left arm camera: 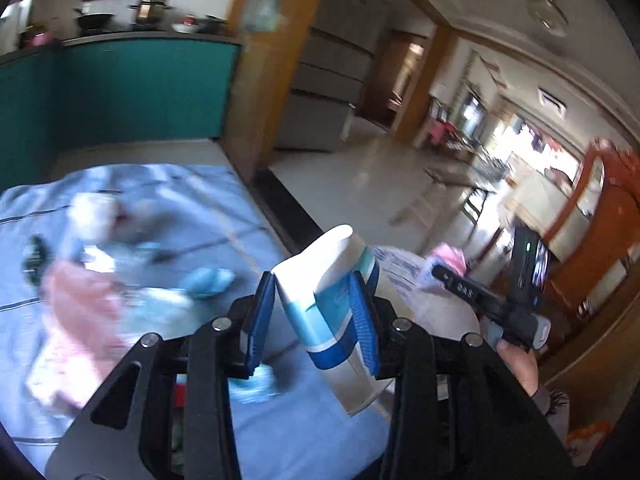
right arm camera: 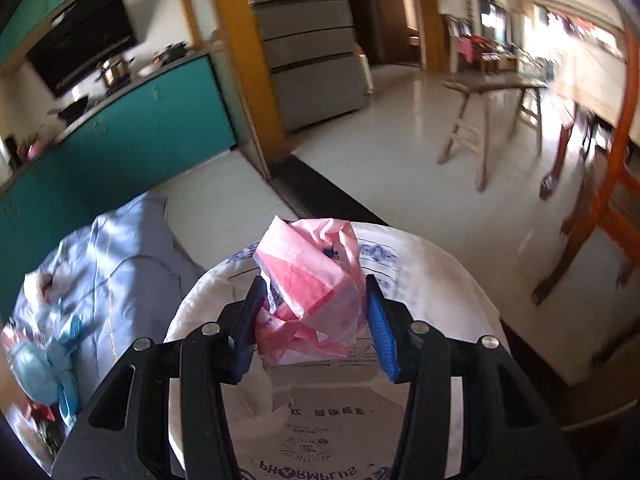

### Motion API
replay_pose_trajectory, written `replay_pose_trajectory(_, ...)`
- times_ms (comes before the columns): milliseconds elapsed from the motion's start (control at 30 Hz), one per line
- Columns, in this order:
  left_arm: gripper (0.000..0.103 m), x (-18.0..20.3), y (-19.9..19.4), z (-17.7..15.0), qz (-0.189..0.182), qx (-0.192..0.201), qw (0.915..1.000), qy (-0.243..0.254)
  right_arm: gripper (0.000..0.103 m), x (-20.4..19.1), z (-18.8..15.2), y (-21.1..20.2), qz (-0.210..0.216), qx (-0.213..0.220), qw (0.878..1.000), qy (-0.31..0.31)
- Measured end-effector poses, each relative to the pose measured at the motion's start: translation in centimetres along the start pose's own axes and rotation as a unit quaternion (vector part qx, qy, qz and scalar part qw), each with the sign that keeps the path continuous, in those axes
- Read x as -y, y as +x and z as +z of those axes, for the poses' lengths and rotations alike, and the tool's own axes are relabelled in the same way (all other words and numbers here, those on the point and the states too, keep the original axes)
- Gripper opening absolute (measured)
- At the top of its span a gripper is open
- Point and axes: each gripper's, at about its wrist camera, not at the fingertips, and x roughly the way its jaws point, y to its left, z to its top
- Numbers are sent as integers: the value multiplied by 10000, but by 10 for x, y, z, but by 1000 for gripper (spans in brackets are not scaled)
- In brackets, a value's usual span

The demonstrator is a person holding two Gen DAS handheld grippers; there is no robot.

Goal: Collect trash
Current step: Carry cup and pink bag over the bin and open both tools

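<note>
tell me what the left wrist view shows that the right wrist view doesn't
Only the left wrist view shows the left gripper shut on a blue and white paper cup, with the right gripper seen from outside. Only the right wrist view shows a wooden stool and the print on the white bag. Both show the right gripper holding the pink wrapper, the blue cloth and the teal counter.

We see a teal counter (right arm camera: pixel 132 128), a yellow wooden post (right arm camera: pixel 244 60), a pale glossy floor (right arm camera: pixel 400 168), a wooden trestle bench (right arm camera: pixel 492 92) and bright windows (right arm camera: pixel 540 36).
</note>
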Motion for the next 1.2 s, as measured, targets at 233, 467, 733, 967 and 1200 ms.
replay_pose_trajectory(233,40,70,100,-15,-137,-641,9953,710,49,10,3,-9,-108,298,9993,181)
replay_pose_trajectory(467,73,82,102,-19,206,-358,9942,988,57,14,7,-13,-44,279,9992,274)
replay_pose_trajectory(733,85,80,49,-16,1220,300,9814,1448,76,-6,7,-21,75,521,9985,142)
replay_pose_trajectory(967,91,62,16,-14,1850,372,9717,1421,100,-33,6,-36,328,963,9947,-131)
replay_pose_trajectory(1200,93,14,-44,-29,2520,505,9598,1127,100,-82,3,-47,358,1379,9875,-681)
